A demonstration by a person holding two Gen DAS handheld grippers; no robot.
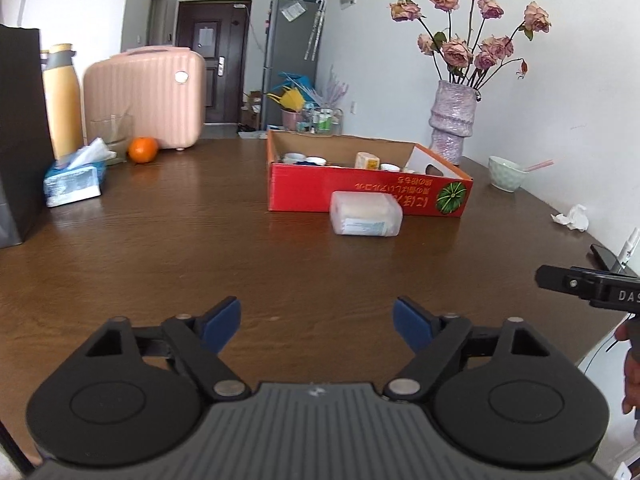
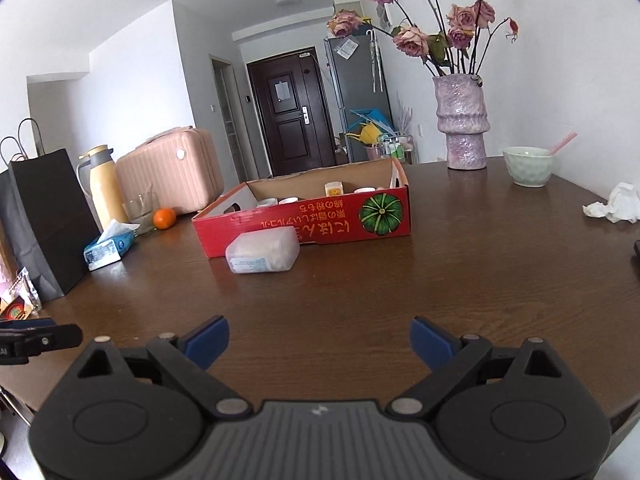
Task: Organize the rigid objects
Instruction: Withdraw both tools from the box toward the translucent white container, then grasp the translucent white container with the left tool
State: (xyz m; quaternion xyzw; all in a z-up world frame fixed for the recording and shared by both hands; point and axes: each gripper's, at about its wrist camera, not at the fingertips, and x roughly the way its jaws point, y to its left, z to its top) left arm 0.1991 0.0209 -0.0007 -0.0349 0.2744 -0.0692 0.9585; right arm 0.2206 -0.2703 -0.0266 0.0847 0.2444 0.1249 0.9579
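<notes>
Both tools, left [image 1: 316,324] and right [image 2: 319,342], gape empty; plastic container [image 2: 263,255] fronts red box [image 2: 304,222].

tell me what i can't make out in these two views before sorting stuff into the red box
- Red box contents: in both wrist views its front wall hides all but the tops of a few small jars and a yellow carton.
- Translucent container: frosted walls blur its contents; the label is too small to read.
- Phone: cut off by the right edge in both views.
- Green bowl: its rim hides the inside.
</notes>
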